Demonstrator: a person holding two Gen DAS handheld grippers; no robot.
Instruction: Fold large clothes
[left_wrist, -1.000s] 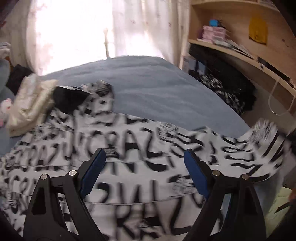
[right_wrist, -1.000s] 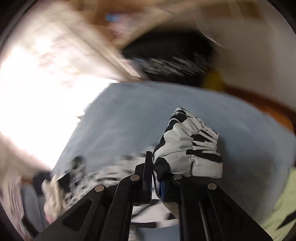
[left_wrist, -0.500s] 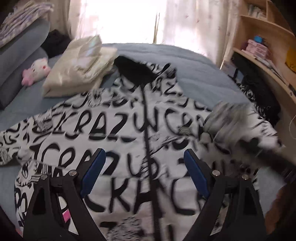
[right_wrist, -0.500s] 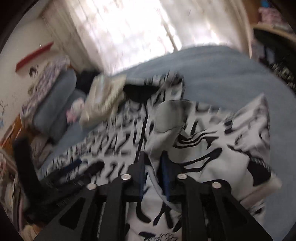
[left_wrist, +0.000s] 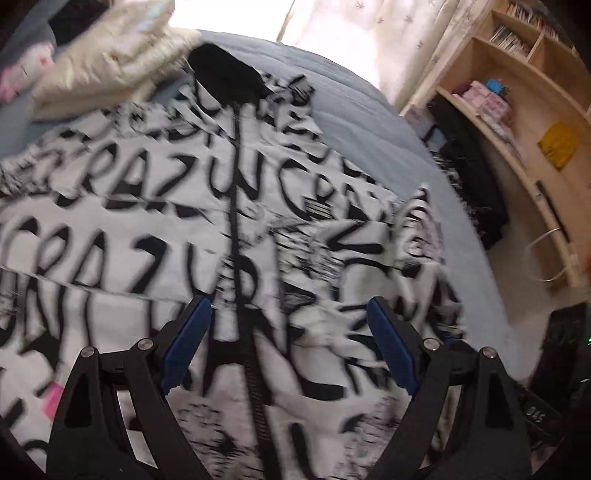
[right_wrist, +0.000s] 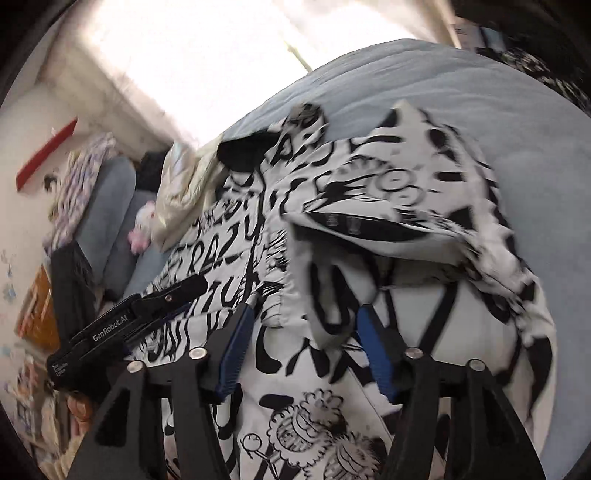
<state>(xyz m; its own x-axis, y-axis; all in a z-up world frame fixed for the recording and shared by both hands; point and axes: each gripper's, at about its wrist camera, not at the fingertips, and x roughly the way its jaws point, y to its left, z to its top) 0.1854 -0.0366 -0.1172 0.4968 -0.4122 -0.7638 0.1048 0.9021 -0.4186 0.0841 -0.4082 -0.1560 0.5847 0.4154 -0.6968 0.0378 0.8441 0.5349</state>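
The black-and-white lettered zip jacket lay front-up across the blue bed, filling mid-frame, its sleeve apparently just folded inward. Both the left gripper and right gripper hovered with fingers apart, empty. Next came the opposite sleeve, I judged.

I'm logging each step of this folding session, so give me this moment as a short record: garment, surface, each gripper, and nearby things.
garment: black-and-white printed jacket, front up, zipper closed down the middle
sleeve: one sleeve lies folded across the body
surface: blue bed
left gripper: jaws open, over the zipper, holding nothing
right gripper: jaws open, sleeve cloth between them, not clamped
nearby: cream garment beside the collar; wooden shelves beside the bed
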